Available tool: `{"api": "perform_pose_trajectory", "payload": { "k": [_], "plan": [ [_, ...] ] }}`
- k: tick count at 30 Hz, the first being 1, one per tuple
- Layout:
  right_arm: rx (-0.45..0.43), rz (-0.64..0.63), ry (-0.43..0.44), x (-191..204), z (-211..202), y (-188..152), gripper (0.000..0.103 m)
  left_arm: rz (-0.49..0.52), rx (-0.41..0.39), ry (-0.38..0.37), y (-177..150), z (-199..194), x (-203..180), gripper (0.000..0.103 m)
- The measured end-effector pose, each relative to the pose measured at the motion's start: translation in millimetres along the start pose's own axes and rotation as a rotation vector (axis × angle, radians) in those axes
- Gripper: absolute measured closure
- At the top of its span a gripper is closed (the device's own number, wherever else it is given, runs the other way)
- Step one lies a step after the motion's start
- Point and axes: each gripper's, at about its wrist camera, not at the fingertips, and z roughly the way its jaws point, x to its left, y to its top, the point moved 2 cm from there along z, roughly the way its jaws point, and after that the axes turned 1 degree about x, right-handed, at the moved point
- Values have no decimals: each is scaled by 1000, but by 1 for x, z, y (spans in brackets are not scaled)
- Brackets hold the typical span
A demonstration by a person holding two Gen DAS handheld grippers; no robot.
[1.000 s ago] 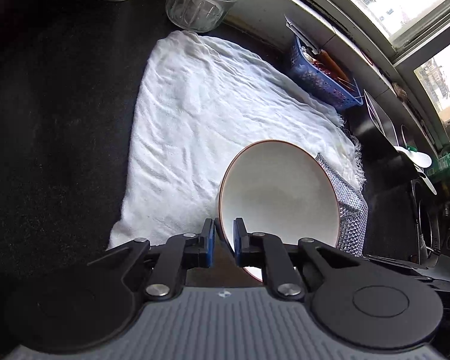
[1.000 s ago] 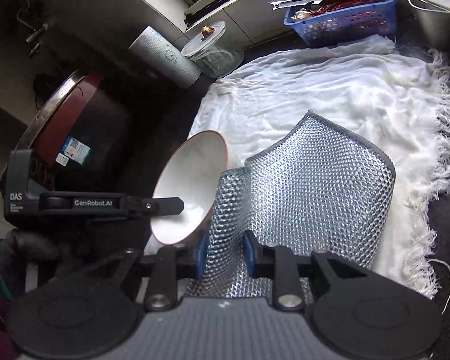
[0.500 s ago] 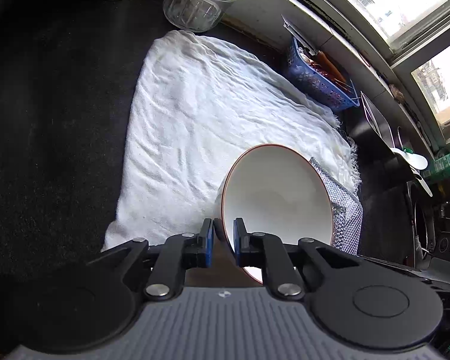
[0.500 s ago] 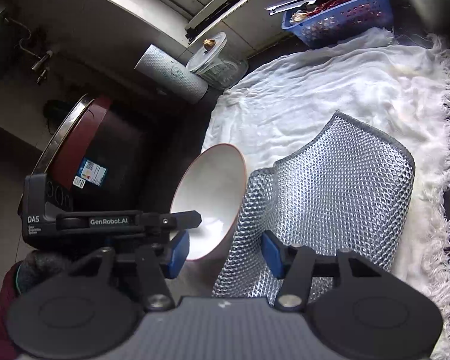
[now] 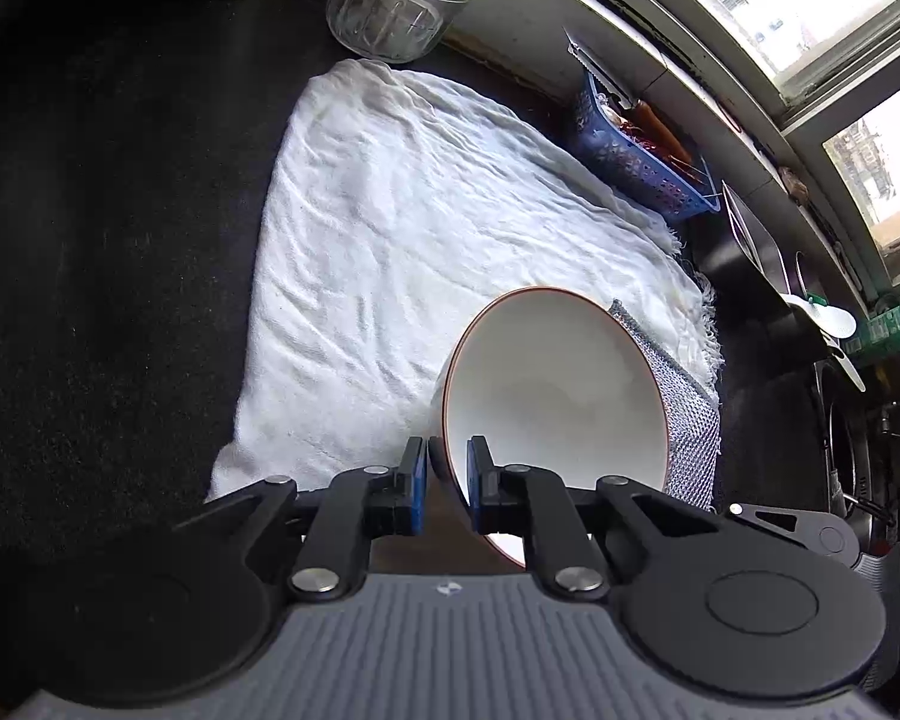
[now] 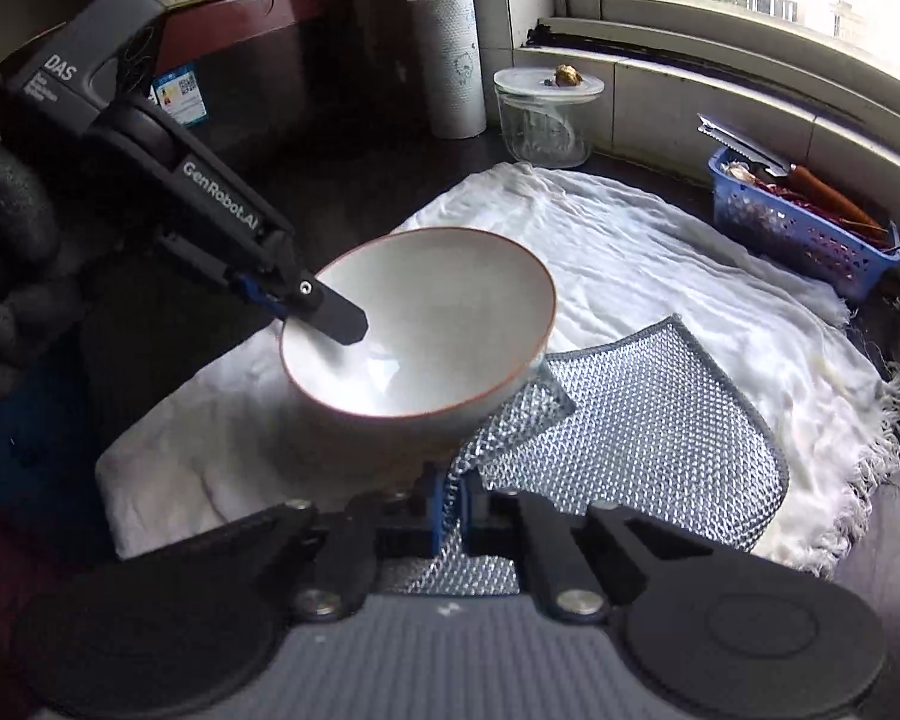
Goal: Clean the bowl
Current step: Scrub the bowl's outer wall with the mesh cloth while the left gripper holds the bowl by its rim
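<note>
The right gripper (image 6: 448, 507) has its fingers pinched tight on a fold of the silver mesh cloth (image 6: 648, 414), which spreads over the white towel (image 6: 660, 276). Just beyond, the left gripper (image 5: 447, 480) is closed on the rim of the white bowl (image 5: 552, 396), one finger inside and one outside, holding it tilted above the towel. Farther back on the dark worktop (image 5: 90, 210) stand a glass jar (image 6: 546, 117), a paper roll (image 6: 450, 63) and a blue basket (image 6: 804, 228).
</note>
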Motion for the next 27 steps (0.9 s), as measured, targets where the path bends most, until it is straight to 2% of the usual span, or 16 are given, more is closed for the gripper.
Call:
{"api": "perform_pose_trajectory", "payload": {
  "k": [4, 5, 6, 7, 8, 9, 12, 14, 19, 22, 24, 27],
  "plan": [
    [-21, -71, -48, 9, -6, 4, 99, 268, -47, 126, 4, -2, -19, 72],
    [-19, -86, -59, 10, -6, 4, 99, 331, -52, 148, 5, -1, -23, 72],
    [-15, -98, -63, 10, -5, 4, 99, 343, -43, 140, 6, 0, -23, 72],
    [-12, -108, -67, 11, -5, 4, 99, 318, -21, 108, 8, 3, -19, 77],
    [-13, -111, -69, 11, -4, 4, 99, 284, -3, 66, 9, 5, -15, 89],
    [-13, -114, -70, 11, -4, 3, 99, 248, 10, 34, 9, 5, -12, 92],
    [-28, -119, -65, 13, -5, 3, 99, 61, 35, -22, 8, 6, 2, 92],
    [-34, -124, -68, 15, -4, 3, 99, -129, 72, -70, 1, 7, 16, 92],
    [-36, -114, -47, 22, 2, 3, 99, -353, 125, -122, -16, 9, 26, 91],
    [-32, -111, -30, 27, 6, 3, 98, -413, 147, -148, -19, 9, 26, 89],
    [-25, -111, -12, 31, 10, 3, 98, -396, 159, -157, -18, 10, 22, 88],
    [-5, -112, -29, 32, 15, 2, 98, -232, 115, -79, -12, 1, 9, 84]
  ]
}}
